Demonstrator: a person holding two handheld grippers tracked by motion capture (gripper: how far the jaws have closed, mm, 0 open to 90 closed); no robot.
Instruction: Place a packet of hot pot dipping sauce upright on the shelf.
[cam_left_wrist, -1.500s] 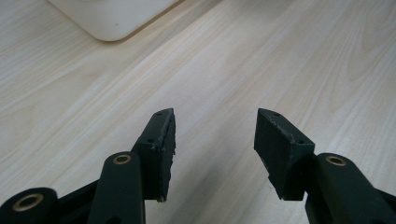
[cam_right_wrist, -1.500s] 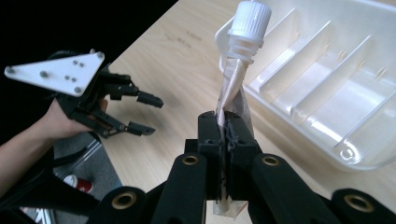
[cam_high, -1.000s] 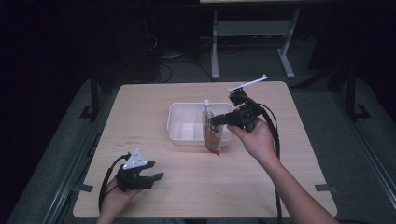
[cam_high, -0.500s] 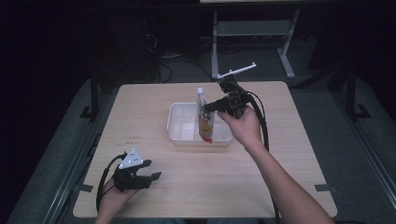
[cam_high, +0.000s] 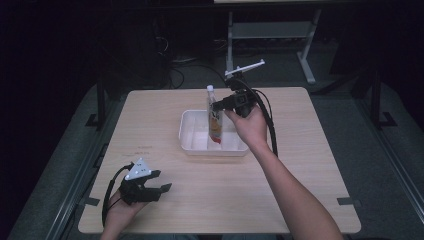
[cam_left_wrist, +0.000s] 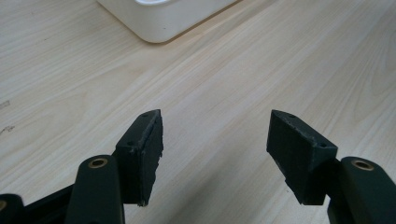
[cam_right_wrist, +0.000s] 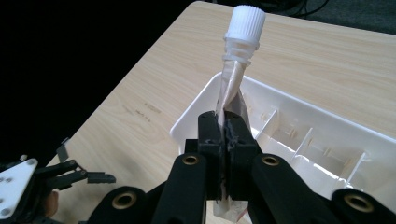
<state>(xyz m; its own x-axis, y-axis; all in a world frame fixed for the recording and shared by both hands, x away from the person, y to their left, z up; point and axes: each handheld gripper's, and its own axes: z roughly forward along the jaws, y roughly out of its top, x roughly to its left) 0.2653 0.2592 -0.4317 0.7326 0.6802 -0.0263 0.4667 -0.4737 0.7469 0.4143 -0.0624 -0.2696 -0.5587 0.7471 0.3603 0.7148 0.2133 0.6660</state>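
Looking from above, your right gripper (cam_high: 220, 104) holds the pouch (cam_high: 215, 122) upright over the white tray (cam_high: 192, 142), seemingly above its bottom. Your right gripper view shows jaws pinching its neck below the cap (cam_right_wrist: 245, 21). Your left gripper (cam_left_wrist: 215, 158) has just been opening, nothing between.

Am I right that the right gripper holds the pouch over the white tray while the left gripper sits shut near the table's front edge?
Not quite: the left gripper is open, with nothing between its jaws, as the left gripper view shows. The right gripper does hold the pouch over the white tray.
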